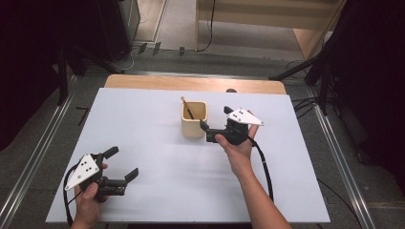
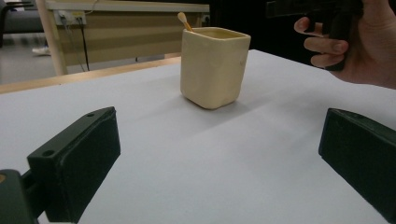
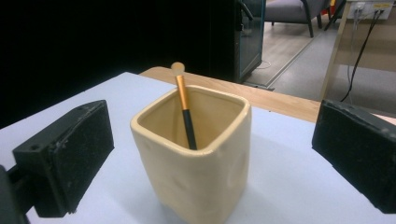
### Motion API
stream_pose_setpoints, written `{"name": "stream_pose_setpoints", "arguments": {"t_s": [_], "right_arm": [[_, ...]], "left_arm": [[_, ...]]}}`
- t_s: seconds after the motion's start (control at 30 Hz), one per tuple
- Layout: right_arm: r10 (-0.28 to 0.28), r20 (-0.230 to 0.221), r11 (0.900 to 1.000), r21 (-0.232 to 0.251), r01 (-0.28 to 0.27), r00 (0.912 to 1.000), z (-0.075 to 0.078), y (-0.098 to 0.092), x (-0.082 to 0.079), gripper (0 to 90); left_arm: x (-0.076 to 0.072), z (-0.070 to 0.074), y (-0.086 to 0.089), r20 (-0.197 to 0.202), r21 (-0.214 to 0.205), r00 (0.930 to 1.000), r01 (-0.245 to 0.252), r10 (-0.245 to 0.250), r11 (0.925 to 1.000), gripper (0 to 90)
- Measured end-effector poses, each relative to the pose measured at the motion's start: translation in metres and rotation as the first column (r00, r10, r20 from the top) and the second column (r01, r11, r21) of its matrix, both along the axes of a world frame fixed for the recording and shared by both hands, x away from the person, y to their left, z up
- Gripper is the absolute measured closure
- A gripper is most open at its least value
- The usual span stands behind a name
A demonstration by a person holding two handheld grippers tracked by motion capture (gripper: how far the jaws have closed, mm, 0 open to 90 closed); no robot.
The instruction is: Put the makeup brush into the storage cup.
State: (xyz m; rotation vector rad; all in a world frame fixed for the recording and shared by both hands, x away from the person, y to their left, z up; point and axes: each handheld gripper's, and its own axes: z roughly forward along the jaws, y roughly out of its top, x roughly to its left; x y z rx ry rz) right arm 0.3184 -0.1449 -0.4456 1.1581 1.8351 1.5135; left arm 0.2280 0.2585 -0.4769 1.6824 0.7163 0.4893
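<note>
The brush (image 3: 186, 112) stands in the cream square cup (image 1: 194, 119) mid-table, leaning into a corner with its gold handle end up, so the walls prop it. The right gripper (image 1: 216, 121) sits just beside the cup, jaws wide apart, nothing between the pads. I judge the brush is dropped in. The left gripper (image 1: 124, 164) waits near the table's (image 1: 143, 124) front edge, jaws apart, empty. 0 labels or writing readable anywhere.
</note>
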Motion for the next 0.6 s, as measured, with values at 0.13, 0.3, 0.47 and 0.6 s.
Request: {"name": "stream_pose_setpoints", "arguments": {"t_s": [0.13, 0.3, 0.47, 0.6], "right_arm": [[-0.004, 0.01, 1.0, -0.005, 0.004, 0.9999, -0.001, -0.012, -0.01, 0.0], [-0.009, 0.013, 0.9999, -0.011, 0.009, 0.9999, -0.005, -0.024, -0.02, 0.0], [-0.02, 0.004, 0.9998, -0.003, 0.02, 0.9998, -0.011, -0.036, -0.031, 0.0], [-0.027, -0.001, 0.9996, -0.007, 0.027, 0.9996, -0.016, -0.045, -0.038, 0.0]], "left_arm": [[0.0, 0.0, 0.0, 0.001, 0.0, 1.0, 0.0, 0.0, 1.0, 0.0], [0.0, 0.0, 0.0, 0.001, -0.001, 1.0, -0.002, 0.002, 1.0, 0.0], [0.0, 0.0, 0.0, 0.0, 0.001, 1.0, -0.002, 0.002, 1.0, 0.0], [-0.001, 0.0, 0.0, 0.002, -0.002, 1.0, -0.003, 0.003, 1.0, 0.0]]}}
